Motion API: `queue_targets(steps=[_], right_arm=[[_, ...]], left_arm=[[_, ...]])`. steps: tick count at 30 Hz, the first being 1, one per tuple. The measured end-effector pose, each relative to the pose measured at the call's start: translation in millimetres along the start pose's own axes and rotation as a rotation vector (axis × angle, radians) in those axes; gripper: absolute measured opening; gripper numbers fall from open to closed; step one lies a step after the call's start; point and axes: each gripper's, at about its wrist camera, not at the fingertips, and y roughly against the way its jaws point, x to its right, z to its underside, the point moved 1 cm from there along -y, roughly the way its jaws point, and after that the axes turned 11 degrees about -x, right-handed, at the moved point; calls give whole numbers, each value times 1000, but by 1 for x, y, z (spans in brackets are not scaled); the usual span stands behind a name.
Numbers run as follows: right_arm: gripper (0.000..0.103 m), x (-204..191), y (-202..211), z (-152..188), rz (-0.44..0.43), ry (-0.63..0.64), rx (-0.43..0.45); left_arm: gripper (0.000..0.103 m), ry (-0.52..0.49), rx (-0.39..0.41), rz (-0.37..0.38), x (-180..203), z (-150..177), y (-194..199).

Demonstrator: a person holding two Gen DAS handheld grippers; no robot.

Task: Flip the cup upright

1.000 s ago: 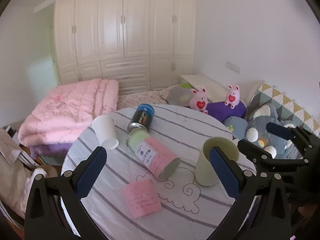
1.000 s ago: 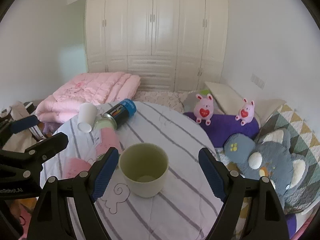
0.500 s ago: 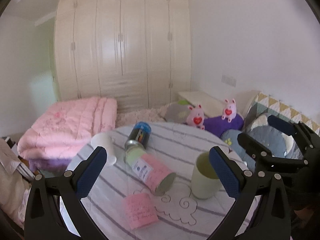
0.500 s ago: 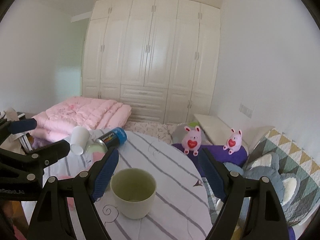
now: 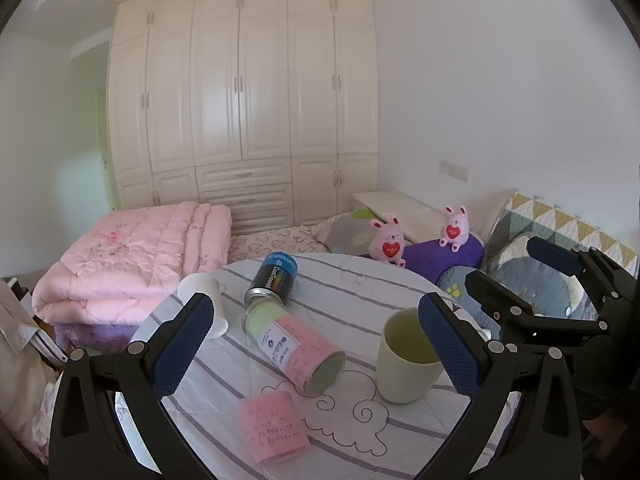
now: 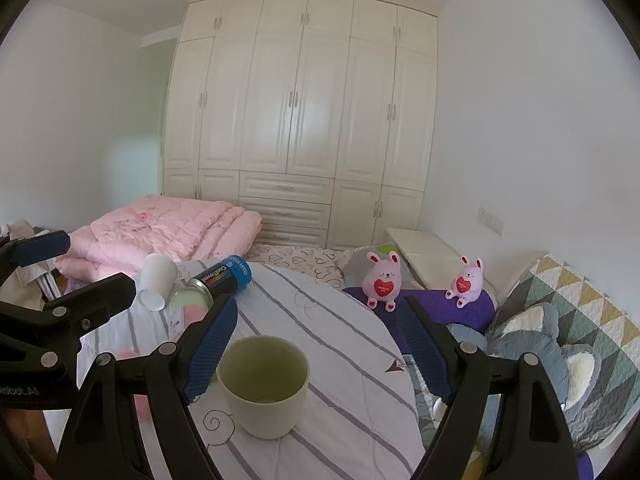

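Observation:
A pale green cup [image 5: 406, 362] stands upright, mouth up, on the round striped table [image 5: 360, 292]; it also shows in the right wrist view [image 6: 264, 384]. My left gripper [image 5: 316, 344] is open and empty, raised above the table with the cup near its right finger. My right gripper [image 6: 316, 344] is open and empty, its fingers either side of the cup but above and behind it. A white paper cup [image 5: 204, 296] lies on its side at the table's far left.
A pink-labelled canister [image 5: 296, 348], a black and blue can [image 5: 274, 278] and a pink cylinder [image 5: 274, 428] lie on the table. A pink quilt [image 5: 132, 256], two plush rabbits [image 5: 386, 240] and cushions lie on the bed behind. A wardrobe [image 5: 244, 100] fills the back wall.
Both grippers have risen and tilted up away from the table, so the objects sit lower and smaller in view. The green cup stays upright on the table.

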Motion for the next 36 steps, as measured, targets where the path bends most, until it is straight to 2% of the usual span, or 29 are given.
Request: queue_targets(steps=[36], right_arm=[[84, 4, -14, 12, -6, 2, -98]], left_arm=[[103, 14, -28, -14, -7, 6, -7]])
